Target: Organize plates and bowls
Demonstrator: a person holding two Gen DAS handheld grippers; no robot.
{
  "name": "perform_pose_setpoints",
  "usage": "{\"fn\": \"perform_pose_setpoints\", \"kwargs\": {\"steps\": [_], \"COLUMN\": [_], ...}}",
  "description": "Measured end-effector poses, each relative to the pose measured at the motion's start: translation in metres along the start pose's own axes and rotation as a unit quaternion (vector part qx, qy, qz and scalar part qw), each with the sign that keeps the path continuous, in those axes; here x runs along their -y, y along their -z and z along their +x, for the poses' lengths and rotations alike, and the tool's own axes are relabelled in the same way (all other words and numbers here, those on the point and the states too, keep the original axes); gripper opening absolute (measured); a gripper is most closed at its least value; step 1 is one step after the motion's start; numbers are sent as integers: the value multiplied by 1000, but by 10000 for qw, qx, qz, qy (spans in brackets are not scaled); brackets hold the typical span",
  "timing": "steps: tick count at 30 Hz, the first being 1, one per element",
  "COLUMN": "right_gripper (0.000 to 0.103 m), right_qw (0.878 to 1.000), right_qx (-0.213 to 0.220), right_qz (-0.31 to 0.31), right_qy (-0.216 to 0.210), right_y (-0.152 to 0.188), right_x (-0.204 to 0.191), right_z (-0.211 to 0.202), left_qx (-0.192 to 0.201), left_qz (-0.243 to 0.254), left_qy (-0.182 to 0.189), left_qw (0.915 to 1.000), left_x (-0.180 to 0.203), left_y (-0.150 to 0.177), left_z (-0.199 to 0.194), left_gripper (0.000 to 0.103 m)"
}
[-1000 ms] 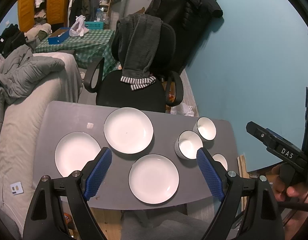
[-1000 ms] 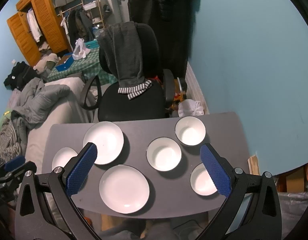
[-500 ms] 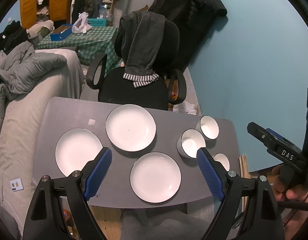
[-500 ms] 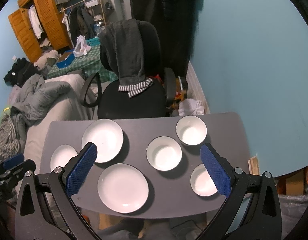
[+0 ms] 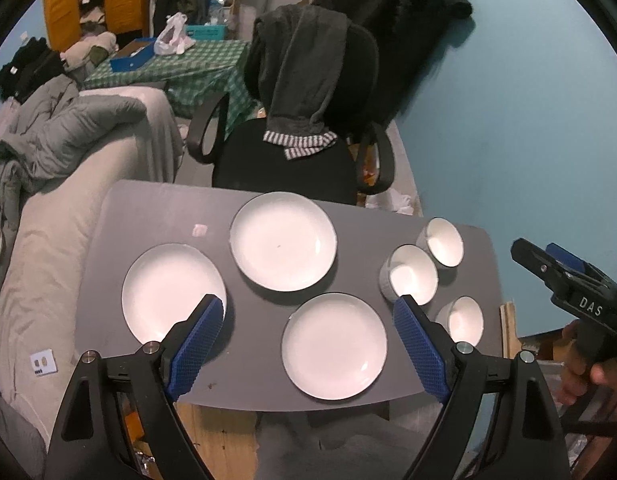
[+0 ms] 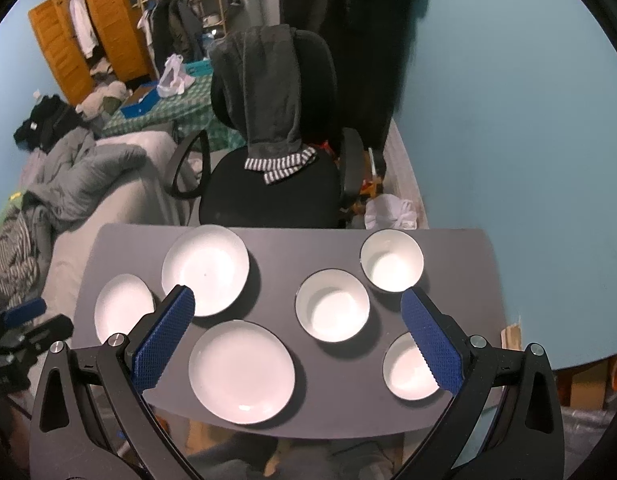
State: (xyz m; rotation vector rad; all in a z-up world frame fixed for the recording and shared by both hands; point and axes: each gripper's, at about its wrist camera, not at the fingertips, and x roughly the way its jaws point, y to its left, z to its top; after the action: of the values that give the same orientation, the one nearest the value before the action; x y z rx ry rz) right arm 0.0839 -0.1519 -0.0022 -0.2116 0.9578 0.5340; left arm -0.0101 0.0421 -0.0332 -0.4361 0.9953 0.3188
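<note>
Grey rectangular tabletop [image 6: 448, 264] sits slightly nearer and lower in both views than a second ago; nothing on it moved. Its long axis runs left-right. Three white round plates [image 6: 241, 372] lie flat on the left half, three white round bowls [image 6: 332, 306] upright on the right half, all apart. Your left tool [image 5: 308, 344] and right tool [image 6: 304, 330] hover above the near edge, jaws spread wide, empty.
</note>
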Motion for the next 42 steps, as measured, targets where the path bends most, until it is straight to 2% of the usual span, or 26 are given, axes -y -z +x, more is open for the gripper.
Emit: {"fn": "perform_pose_setpoints", "kwargs": {"steps": [6,8,11,16,24,28,42], "right_gripper": [101,101,101,101,101,101,101], "right_qw": [9990,9983,9966,9927,9879,9867,9820], "right_qx": [-258,-302,-399,-673,-978,-1061,-1402], "right_qz": [-307,-406,-553,-693,-887,-1009,-1014], "right_qy": [-180,-303,-461,-716,-809,-707,-760], "right_y": [4,5,8,13,32,43,83], "right_x": [-7,-9,-14,-19,-21,-22,-19], "right_z": [21,27,40,66,104,124,173], "left_qx": [-175,-402,-567,-638,-908,-1031,-1217], "left_qz": [140,46,-185,19,259,372,583], "left_qy": [-350,-216,-218,-441,-637,-724,-562], "left_qw": [9991,9990,9980,9970,9935,9913,9893], "left_x": [-14,-22,-34,-38,-42,-46,-35], "left_y": [3,5,12,20,34,42,57], "left_z": [20,33,45,55,92,110,157], "left_gripper": [88,88,88,88,88,88,88]}}
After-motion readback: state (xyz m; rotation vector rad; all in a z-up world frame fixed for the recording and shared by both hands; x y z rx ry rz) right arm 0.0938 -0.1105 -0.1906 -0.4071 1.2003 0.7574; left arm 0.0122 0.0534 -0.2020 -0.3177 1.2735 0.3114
